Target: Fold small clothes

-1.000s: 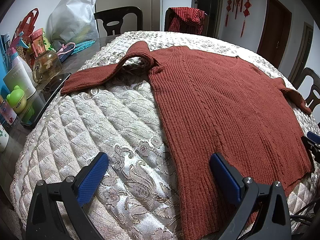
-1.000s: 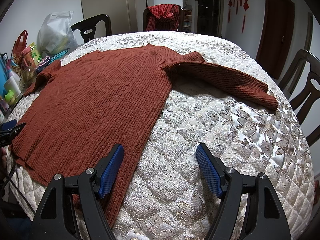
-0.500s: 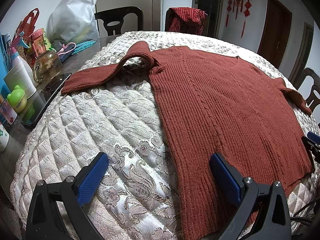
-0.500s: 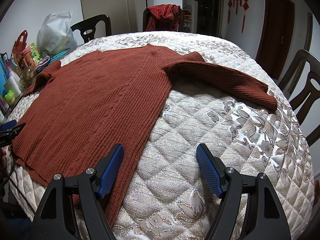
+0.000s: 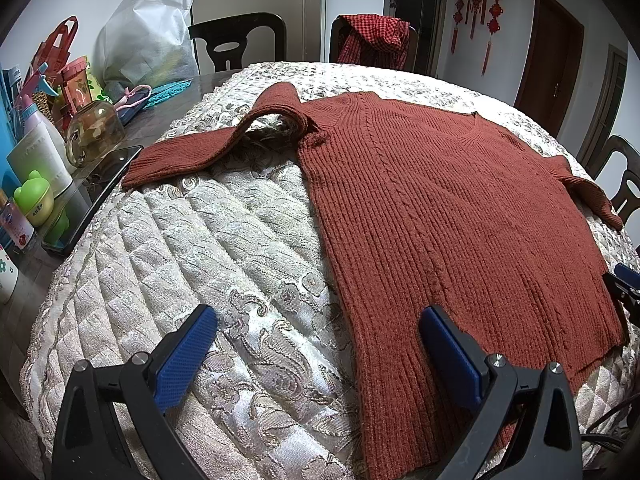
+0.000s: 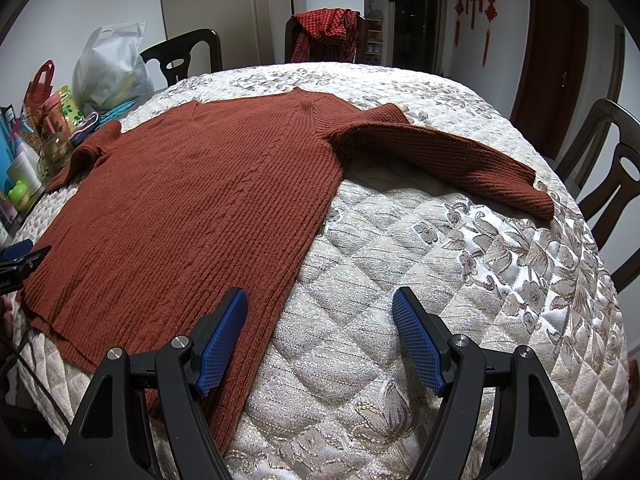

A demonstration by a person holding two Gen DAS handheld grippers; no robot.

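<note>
Over on the left edge of the table (image 5: 188,92) there's a clutter of bottles, a glass jar (image 5: 94,130) and a white plastic bag (image 5: 150,40). The left gripper (image 5: 318,350) hovers low over the quilted cover (image 5: 208,240), fingers spread wide and holding nothing, its right finger above the sweater's hem. The rust-red ribbed sweater (image 5: 452,216) lies flat, front up, sleeves stretched out to both sides. The right gripper (image 6: 320,334) is likewise released and empty, its left finger over the sweater's other bottom corner. A checked garment (image 6: 326,32) hangs on a far chair.
</note>
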